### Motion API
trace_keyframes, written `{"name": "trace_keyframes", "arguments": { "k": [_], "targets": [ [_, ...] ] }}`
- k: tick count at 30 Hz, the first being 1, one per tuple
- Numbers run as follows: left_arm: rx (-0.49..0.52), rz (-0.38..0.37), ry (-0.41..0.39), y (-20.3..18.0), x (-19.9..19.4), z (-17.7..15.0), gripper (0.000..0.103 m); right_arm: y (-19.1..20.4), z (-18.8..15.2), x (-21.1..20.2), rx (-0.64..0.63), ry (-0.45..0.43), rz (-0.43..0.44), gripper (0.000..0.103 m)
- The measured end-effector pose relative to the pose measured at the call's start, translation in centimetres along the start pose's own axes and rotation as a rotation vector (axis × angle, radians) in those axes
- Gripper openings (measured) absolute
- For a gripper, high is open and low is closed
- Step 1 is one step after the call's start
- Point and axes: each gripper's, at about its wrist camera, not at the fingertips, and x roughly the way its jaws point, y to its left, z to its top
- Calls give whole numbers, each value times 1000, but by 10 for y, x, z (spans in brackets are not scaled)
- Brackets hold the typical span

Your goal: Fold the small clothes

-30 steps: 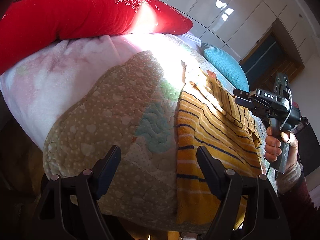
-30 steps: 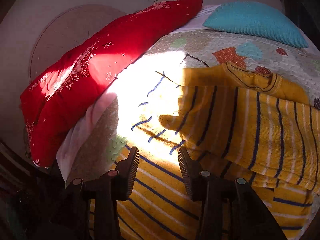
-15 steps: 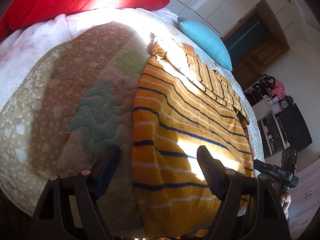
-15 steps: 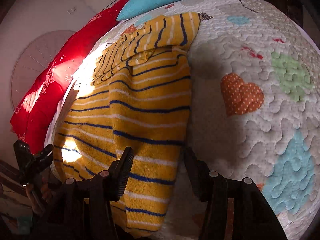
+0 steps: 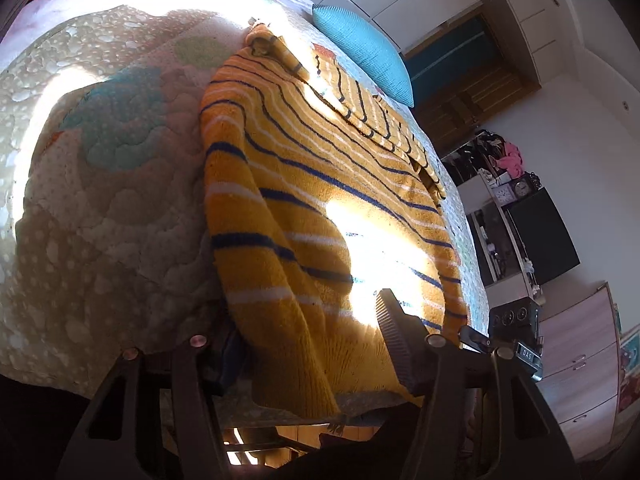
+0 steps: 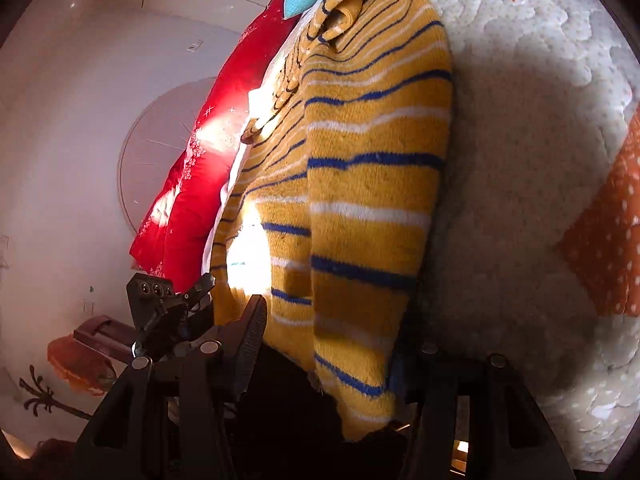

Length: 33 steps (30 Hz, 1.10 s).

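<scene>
Striped sweater, hem over quilt edge: left gripper closing, right gripper part-open astride hem; seize both corners evenly.

The yellow knitted sweater with blue and white stripes hides one finger of each gripper; its hem drops beyond the quilted bedspread.

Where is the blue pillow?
The blue pillow lies at the far end of the bed, just past the top of the yellow striped sweater in the left wrist view. In the right wrist view it sits beside the red pillow.
</scene>
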Motion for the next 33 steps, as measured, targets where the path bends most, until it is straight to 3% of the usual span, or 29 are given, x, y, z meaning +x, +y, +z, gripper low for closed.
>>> {"name": "trace_keyframes", "arguments": {
  "k": [5, 6, 7, 8, 9, 12, 16, 20, 23, 28, 30, 33],
  "targets": [
    [-24, 1, -2, 3, 3, 2, 59, 5, -23, 27, -20, 47, -45, 57],
    [-16, 22, 0, 2, 2, 2, 51, 5, -25, 31, -25, 42, -62, 55],
    [-3, 69, 4, -1, 3, 4, 41, 7, -27, 35, -30, 32, -88, 43],
    [12, 126, 12, -3, 4, 5, 14, 9, -27, 38, -33, 25, -124, 18],
    [17, 159, 22, -2, 5, 8, 8, 10, -26, 39, -34, 24, -154, 10],
    [2, 170, 17, -4, -4, 15, 8, 18, -20, 34, -46, -4, -164, 8],
    [76, 189, -4, -29, -26, 14, 8, 41, -16, 6, -102, -37, -120, 7],
    [137, 174, -29, -58, -53, -3, 8, 68, -30, -28, -194, -50, -116, 7],
    [154, 163, -31, -68, -61, -22, 8, 70, -42, -34, -194, -30, -116, 7],
    [115, 233, 13, -50, -47, -39, 8, 49, -45, -16, -143, 15, -139, 7],
    [67, 220, 30, -39, -45, -33, 8, 54, -32, -15, -154, 7, -139, 7],
    [84, 208, -21, -42, -51, -12, 8, 71, -7, -23, -214, -27, -126, 7]
  ]
}}
